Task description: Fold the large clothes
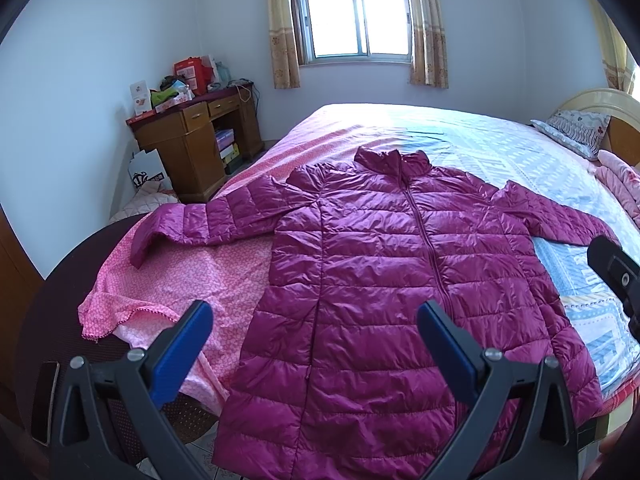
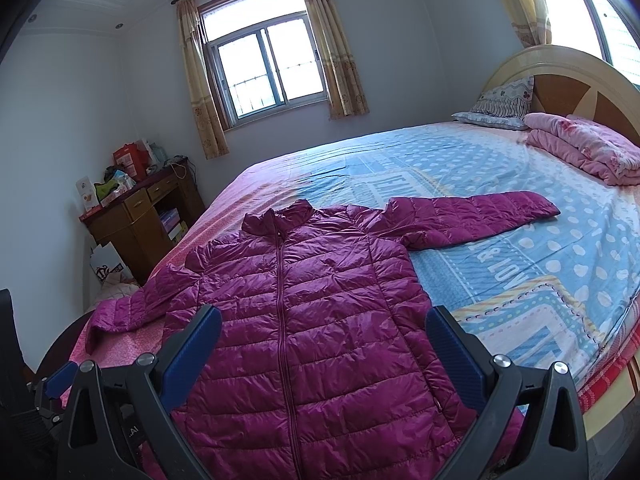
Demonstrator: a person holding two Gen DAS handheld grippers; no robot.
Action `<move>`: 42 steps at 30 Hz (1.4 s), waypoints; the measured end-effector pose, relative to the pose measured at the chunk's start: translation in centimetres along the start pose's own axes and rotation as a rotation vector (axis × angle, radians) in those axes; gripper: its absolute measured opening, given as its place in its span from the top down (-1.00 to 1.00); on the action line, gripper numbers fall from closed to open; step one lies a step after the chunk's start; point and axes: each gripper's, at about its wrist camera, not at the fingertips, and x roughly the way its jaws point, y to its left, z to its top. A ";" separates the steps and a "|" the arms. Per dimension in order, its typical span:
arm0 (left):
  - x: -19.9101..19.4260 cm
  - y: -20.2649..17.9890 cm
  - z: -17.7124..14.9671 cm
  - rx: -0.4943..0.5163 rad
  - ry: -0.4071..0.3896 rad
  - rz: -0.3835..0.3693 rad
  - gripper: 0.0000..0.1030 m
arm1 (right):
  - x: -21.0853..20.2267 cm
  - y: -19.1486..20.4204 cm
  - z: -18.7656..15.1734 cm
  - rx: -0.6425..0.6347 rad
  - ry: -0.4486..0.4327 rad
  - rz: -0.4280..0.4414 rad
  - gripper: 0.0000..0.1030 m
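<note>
A magenta puffer jacket (image 1: 392,280) lies flat, zipped, on the bed (image 2: 520,240), collar toward the window (image 2: 264,68), sleeves spread sideways, hem overhanging the near edge. Left gripper (image 1: 316,344) and right gripper (image 2: 324,344) hover above it, jaws apart.

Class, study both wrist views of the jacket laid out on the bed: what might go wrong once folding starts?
1. The jacket looks glossy and puffy, so folds may slide or spring open.
2. Its hem hangs over the bed edge near the open left gripper and right gripper; a tug could drag it off.
3. The left sleeve droops past the bedside and may snag.
</note>
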 end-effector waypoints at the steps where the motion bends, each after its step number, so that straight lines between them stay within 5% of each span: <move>1: 0.0 0.0 0.0 0.000 0.001 0.000 -1.00 | 0.0 0.0 -0.1 0.001 0.002 0.001 -0.98; 20: 2.0 -0.4 -0.1 0.008 0.028 0.004 -1.00 | 2.1 -1.7 -0.2 0.051 0.055 -0.015 -0.98; 25: 4.4 0.4 0.6 -0.036 0.054 -0.122 -1.00 | 3.5 -5.2 1.0 0.118 0.044 -0.037 -0.98; 29: 8.5 1.0 2.3 -0.075 0.116 -0.130 -1.00 | 6.7 -9.9 2.8 0.174 0.110 -0.046 -0.98; 33: 12.5 1.7 4.4 -0.098 0.097 -0.040 -1.00 | 10.0 -17.4 5.4 0.328 0.153 -0.078 -0.98; 42: 19.9 1.5 6.2 -0.057 0.059 0.095 -1.00 | 14.8 -36.5 9.0 0.766 0.031 -0.189 -0.88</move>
